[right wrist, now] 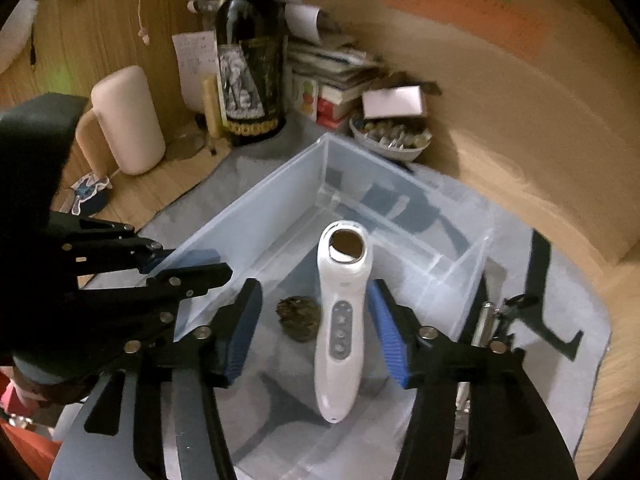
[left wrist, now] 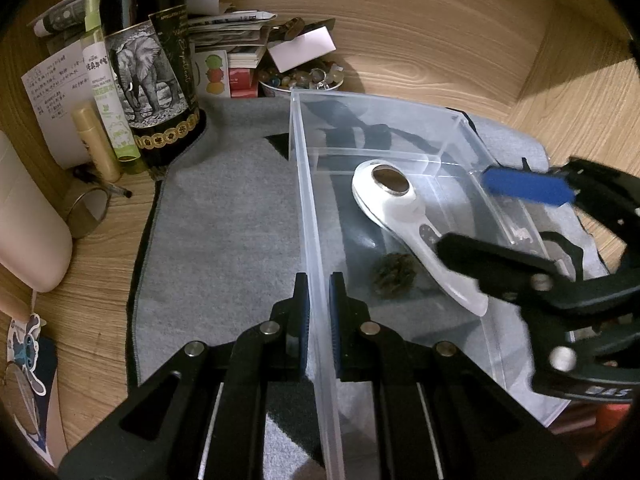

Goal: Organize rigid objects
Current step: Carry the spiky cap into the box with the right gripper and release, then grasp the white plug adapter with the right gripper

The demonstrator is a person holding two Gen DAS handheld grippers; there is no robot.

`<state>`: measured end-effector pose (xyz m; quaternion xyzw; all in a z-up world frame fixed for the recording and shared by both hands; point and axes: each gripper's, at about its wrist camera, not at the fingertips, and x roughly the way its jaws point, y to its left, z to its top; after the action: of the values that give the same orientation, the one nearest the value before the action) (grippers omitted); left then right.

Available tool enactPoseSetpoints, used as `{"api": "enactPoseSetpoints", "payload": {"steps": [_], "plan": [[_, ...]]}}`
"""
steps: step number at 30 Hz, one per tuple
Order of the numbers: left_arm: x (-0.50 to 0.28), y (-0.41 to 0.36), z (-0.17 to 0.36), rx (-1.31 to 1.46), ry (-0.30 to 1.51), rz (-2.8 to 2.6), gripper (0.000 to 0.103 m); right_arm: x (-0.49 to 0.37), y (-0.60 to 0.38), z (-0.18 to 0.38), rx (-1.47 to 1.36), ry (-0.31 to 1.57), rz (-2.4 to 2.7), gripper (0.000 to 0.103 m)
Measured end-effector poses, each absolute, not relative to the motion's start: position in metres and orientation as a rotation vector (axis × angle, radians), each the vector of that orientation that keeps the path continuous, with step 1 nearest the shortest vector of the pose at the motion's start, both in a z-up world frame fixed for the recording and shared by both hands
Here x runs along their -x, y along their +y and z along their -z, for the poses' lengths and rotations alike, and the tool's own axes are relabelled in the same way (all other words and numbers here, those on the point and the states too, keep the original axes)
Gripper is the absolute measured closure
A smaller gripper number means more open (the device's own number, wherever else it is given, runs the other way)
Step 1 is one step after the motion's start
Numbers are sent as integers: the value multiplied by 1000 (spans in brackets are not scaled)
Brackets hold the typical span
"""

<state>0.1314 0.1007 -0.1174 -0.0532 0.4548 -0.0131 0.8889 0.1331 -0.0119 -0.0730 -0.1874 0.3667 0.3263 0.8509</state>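
Fingers [left wrist: 304, 320] of the left gripper [left wrist: 319, 322] are closing on the near side wall of the clear plastic bin [left wrist: 316, 216], one pad outside and one inside, pinching the wall between them. Fingers [right wrist: 390, 332] of the right gripper [right wrist: 316, 328] are spreading wide apart over the bin [right wrist: 248, 216], flanking the white handheld device [right wrist: 340, 320] without touching it.

A wooden desk [left wrist: 420, 40] is carrying a grey felt mat [left wrist: 224, 216], and the bin is sitting on that mat. A dark wine bottle [left wrist: 148, 60] with an elephant label is standing at the mat's far left corner, beside a slim green spray bottle [left wrist: 104, 80]. A bowl of small stones [left wrist: 300, 78] is sitting just behind the bin's far wall.

Inside the bin's large compartment, the white handheld device [left wrist: 400, 208] is lying on the floor of the bin with its round head pointing toward the divider. A small brown pine cone [left wrist: 394, 276] is lying just beside the device's handle, on the side nearer the left gripper; it shows in the right wrist view [right wrist: 298, 318] too.
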Motion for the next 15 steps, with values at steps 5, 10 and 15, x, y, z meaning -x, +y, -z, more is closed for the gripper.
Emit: {"api": "enactPoseSetpoints", "payload": {"steps": [5,10,15], "plan": [[-131,101,117,110,945,28,94,-126,-28,57,374,708,-650,27],[-131,101,117,108,945,28,94,-122,-50,44,337,671,-602,21],[-131,101,117,108,945,28,94,-120,-78,35,298,649,-528,19]]}}
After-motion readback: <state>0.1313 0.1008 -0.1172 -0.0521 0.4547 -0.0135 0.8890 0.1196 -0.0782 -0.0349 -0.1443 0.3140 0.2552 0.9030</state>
